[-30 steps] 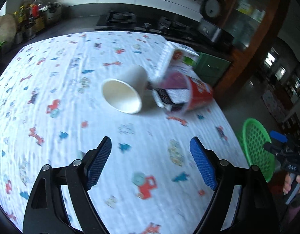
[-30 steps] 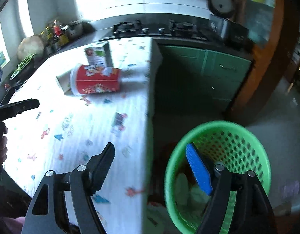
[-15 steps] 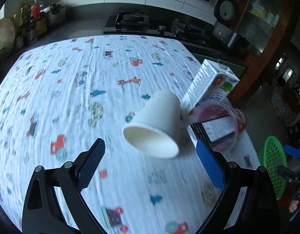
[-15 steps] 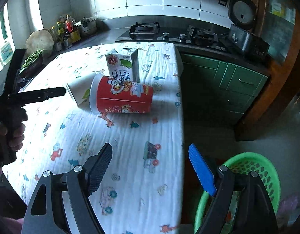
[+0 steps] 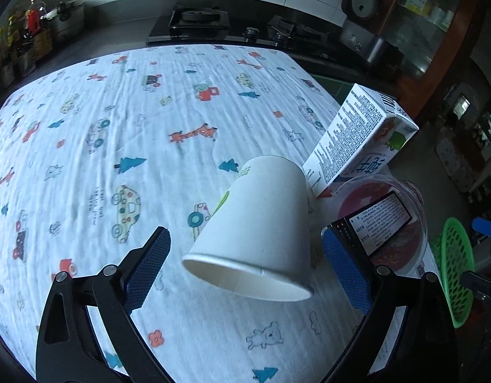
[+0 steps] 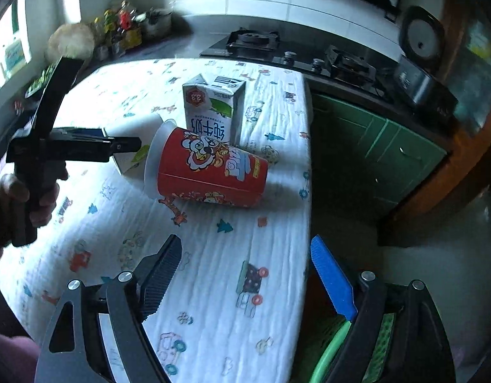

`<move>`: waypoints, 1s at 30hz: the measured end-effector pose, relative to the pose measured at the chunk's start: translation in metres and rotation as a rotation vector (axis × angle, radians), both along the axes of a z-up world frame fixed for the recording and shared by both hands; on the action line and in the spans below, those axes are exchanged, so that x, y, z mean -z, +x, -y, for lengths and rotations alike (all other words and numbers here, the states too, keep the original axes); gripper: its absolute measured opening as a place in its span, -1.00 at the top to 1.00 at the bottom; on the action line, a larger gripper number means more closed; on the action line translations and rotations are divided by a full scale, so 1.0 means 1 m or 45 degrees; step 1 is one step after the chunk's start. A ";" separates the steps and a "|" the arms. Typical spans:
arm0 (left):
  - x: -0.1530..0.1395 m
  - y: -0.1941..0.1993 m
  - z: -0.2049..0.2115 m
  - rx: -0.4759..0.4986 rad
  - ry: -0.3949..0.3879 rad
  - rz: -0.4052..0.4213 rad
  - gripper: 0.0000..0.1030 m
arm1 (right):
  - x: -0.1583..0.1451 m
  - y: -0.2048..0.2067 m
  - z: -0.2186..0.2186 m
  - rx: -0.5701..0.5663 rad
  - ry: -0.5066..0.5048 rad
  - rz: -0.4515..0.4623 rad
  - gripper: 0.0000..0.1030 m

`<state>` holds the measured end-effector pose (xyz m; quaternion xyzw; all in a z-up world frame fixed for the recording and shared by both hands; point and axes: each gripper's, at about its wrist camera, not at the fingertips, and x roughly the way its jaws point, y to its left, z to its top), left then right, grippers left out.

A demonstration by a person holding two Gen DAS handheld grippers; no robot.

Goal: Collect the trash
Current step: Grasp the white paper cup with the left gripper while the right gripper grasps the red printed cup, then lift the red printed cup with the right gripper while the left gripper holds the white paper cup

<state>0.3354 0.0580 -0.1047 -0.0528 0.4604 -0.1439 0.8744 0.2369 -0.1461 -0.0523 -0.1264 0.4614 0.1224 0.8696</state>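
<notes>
Between the wide-spread pads of the left gripper [image 5: 245,265] a white paper cup [image 5: 261,223] lies on its side on the cloth-covered worktop [image 5: 117,127], mouth toward the camera, so its wall is framed but untouched. Just beside it lie a red cup [image 6: 210,169] and an upright milk carton [image 6: 213,108]. Nearer the edge, the right gripper [image 6: 245,274] holds nothing, jaws opening, above the green basket [image 5: 453,271] meant for the trash.
</notes>
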 end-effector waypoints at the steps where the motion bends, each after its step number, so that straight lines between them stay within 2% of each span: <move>1: 0.001 0.001 0.000 0.006 -0.006 -0.001 -0.83 | 0.001 0.003 -0.002 -0.025 -0.011 -0.007 -0.58; 11: 0.005 0.006 0.001 0.049 -0.030 -0.002 -0.46 | 0.014 0.041 -0.030 -0.361 -0.248 -0.053 -0.64; 15: 0.005 0.005 0.001 0.066 -0.017 0.016 -0.41 | 0.021 0.052 -0.040 -0.492 -0.328 -0.065 -0.65; 17: 0.004 0.003 0.000 0.069 -0.011 0.023 -0.40 | 0.023 0.058 -0.046 -0.571 -0.333 -0.084 -0.74; 22: 0.002 -0.002 -0.012 0.048 -0.029 0.014 -0.38 | 0.034 0.069 -0.063 -0.751 -0.464 -0.096 -0.77; 27: 0.000 -0.011 -0.028 0.015 -0.042 0.019 -0.37 | 0.052 0.078 -0.075 -0.870 -0.545 -0.123 -0.77; 30: -0.002 -0.016 -0.041 -0.016 -0.050 0.017 -0.37 | 0.058 0.084 -0.081 -0.897 -0.544 -0.131 -0.77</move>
